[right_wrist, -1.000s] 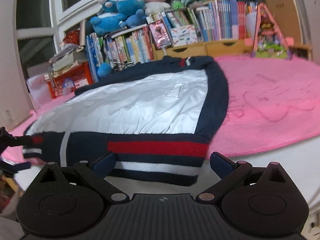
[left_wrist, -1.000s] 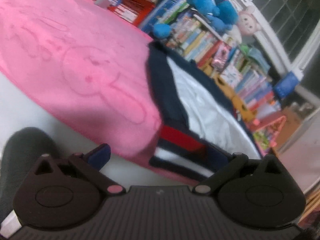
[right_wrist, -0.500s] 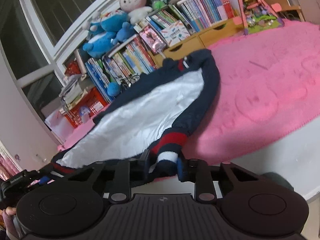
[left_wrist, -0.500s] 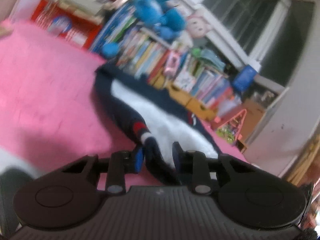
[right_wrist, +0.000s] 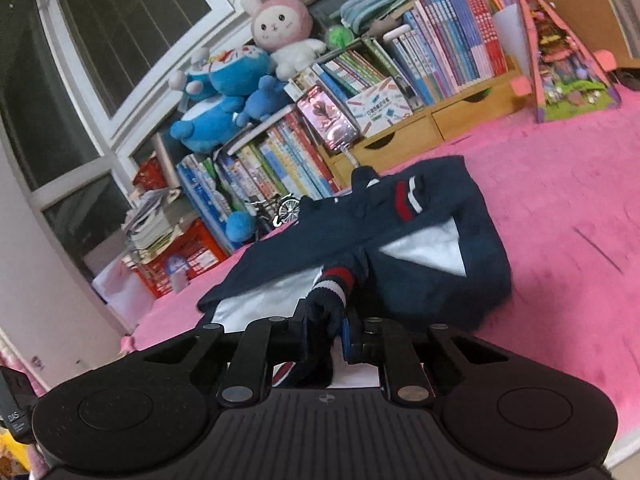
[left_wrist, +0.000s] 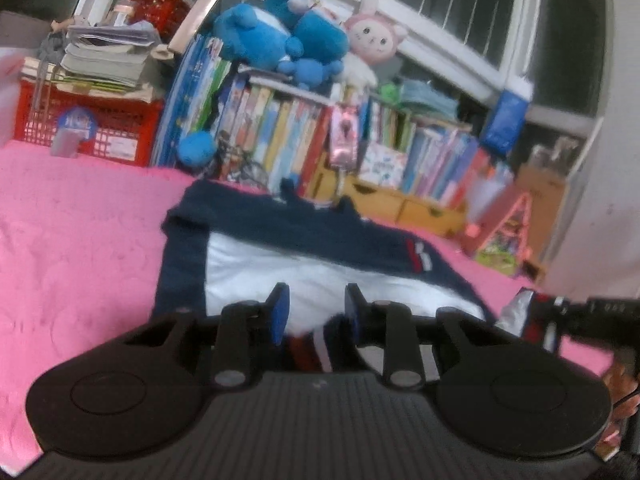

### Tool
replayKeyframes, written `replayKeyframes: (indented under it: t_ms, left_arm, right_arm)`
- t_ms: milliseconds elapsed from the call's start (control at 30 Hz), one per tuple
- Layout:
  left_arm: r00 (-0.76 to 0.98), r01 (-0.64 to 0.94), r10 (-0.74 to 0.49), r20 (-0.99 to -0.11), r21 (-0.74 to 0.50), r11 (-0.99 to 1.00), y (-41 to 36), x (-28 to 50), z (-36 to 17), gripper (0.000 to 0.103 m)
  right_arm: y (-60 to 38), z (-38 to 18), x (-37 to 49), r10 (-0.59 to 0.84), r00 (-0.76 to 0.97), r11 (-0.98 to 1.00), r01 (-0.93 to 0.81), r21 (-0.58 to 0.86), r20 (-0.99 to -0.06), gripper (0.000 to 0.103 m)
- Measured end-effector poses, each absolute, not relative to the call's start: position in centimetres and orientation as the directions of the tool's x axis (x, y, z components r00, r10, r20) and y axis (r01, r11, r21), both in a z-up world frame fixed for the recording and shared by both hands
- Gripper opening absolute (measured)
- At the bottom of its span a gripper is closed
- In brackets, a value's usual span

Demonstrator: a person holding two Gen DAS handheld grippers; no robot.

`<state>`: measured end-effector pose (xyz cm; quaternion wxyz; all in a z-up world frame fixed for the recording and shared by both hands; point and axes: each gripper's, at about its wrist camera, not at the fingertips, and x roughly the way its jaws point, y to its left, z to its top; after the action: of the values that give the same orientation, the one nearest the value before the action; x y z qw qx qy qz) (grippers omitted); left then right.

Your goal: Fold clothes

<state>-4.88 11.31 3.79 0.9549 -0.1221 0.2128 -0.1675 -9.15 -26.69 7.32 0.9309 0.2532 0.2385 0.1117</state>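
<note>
Right now I have both grippers on the near hem of the navy jacket, which lies on the pink blanket in front of the bookshelf. My left gripper is clamped on the striped ribbed hem at one corner. On my right gripper the jaws are closing further, with a bunched handful of the red-and-white band squeezed between them.

Seen from the right wrist, the silver lining faces up and the far part with the chest stripes already lies doubled over.

I judge the cloth soft and limp: it sags between my two holds and will follow wherever I lead it, so it needs both corners carried together or the fold will skew. That lining looks slick, and I expect layers to slide over each other once laid down. The knitted hem is the thickest, least slippery part, so it is the sensible place to hold; gripping the thin lining alone would risk it slipping free.
</note>
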Motion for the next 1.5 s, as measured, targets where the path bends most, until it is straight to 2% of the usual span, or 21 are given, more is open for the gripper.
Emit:
replayKeyframes:
  t_ms: [167, 233, 300, 367, 500, 633, 667, 767, 833, 900, 933, 1033, 1100, 1133, 1167, 1233, 1300, 1400, 1500]
  left_arm:
    - [0.848, 0.224, -0.299, -0.437, -0.215, 0.951, 10.9, -2.4, 2.5, 0.033]
    - [0.863, 0.232, -0.301, -0.407, -0.210, 0.950, 11.9, -2.8, 3.1, 0.037]
    - [0.880, 0.244, -0.307, -0.361, -0.212, 0.946, 13.5, -3.8, 4.4, 0.045]
    - [0.890, 0.261, -0.313, -0.331, -0.192, 0.946, 14.8, -4.6, 5.6, 0.046]
    - [0.868, 0.365, -0.383, -0.315, -0.118, 0.924, 16.1, -7.3, 6.9, 0.055]
    - [0.800, 0.501, -0.471, -0.370, -0.018, 0.865, 15.0, -9.1, 5.8, 0.060]
    - [0.783, 0.529, -0.482, -0.392, 0.014, 0.848, 14.4, -9.1, 5.3, 0.064]
    - [0.752, 0.582, -0.486, -0.445, 0.104, 0.806, 12.5, -8.5, 3.6, 0.067]
    - [0.758, 0.585, -0.475, -0.446, 0.143, 0.799, 11.3, -7.3, 2.8, 0.075]
    - [0.780, 0.569, -0.472, -0.410, 0.152, 0.808, 10.4, -5.8, 2.4, 0.094]
    - [0.787, 0.562, -0.473, -0.395, 0.146, 0.814, 10.2, -5.0, 2.3, 0.096]
    - [0.779, 0.548, -0.460, -0.427, 0.106, 0.830, 9.5, -2.8, 1.6, 0.096]
    - [0.772, 0.523, -0.429, -0.469, 0.087, 0.848, 9.1, -1.4, 1.1, 0.089]
    - [0.770, 0.508, -0.414, -0.486, 0.073, 0.858, 9.1, -0.9, 0.7, 0.087]
    - [0.768, 0.489, -0.399, -0.501, 0.057, 0.870, 9.2, -0.4, 0.2, 0.085]
    - [0.761, 0.471, -0.397, -0.513, 0.017, 0.882, 9.8, -0.1, -0.2, 0.085]
    - [0.753, 0.458, -0.403, -0.520, -0.025, 0.888, 10.4, 0.1, -0.6, 0.083]
    - [0.748, 0.462, -0.406, -0.525, -0.027, 0.887, 10.8, 0.0, -0.6, 0.083]
    - [0.736, 0.466, -0.417, -0.534, -0.047, 0.883, 10.8, 0.4, -0.7, 0.083]
  right_arm:
    - [-25.4, 5.1, -3.6, 0.300, 0.829, 0.867, -0.030, 0.498, -0.472, 0.017]
    - [-24.8, 4.1, -2.0, 0.286, 0.811, 0.875, -0.004, 0.484, -0.510, 0.017]
    - [-24.6, 3.2, -0.7, 0.277, 0.799, 0.876, 0.018, 0.482, -0.534, 0.017]
    - [-24.5, 2.4, 0.6, 0.268, 0.787, 0.877, 0.040, 0.479, -0.556, 0.018]
    - [-24.2, 2.1, 2.0, 0.240, 0.786, 0.885, 0.064, 0.461, -0.570, 0.026]
    - [-24.1, 1.9, 2.7, 0.228, 0.787, 0.889, 0.072, 0.453, -0.574, 0.027]
    - [-24.0, 1.9, 2.7, 0.226, 0.788, 0.892, 0.069, 0.447, -0.573, 0.027]
    - [-23.6, 1.9, 2.7, 0.214, 0.791, 0.907, 0.056, 0.417, -0.573, 0.027]
    - [-23.4, 2.1, 2.8, 0.212, 0.793, 0.915, 0.045, 0.401, -0.572, 0.027]
    - [-23.4, 2.3, 2.6, 0.221, 0.794, 0.922, 0.021, 0.388, -0.567, 0.028]
    - [-23.5, 2.5, 2.3, 0.235, 0.797, 0.924, -0.005, 0.382, -0.557, 0.030]
    - [-25.1, 4.3, 0.7, 0.322, 0.827, 0.902, -0.120, 0.414, -0.461, 0.031]
    - [-27.1, 5.9, -0.6, 0.360, 0.854, 0.880, -0.178, 0.440, -0.375, 0.035]
    - [-28.1, 6.8, -1.3, 0.369, 0.868, 0.875, -0.203, 0.440, -0.334, 0.041]
    - [-28.9, 7.3, -1.8, 0.352, 0.880, 0.891, -0.210, 0.403, -0.320, 0.051]
    - [-30.3, 8.5, -2.7, 0.321, 0.900, 0.919, -0.222, 0.325, -0.294, 0.058]
    - [-30.9, 8.5, -3.2, 0.309, 0.895, 0.943, -0.246, 0.222, -0.322, 0.061]
    - [-30.7, 7.6, -3.3, 0.308, 0.852, 0.950, -0.303, 0.080, -0.423, 0.068]
    - [-28.1, 6.3, -3.0, 0.333, 0.800, 0.914, -0.403, -0.037, -0.498, 0.082]
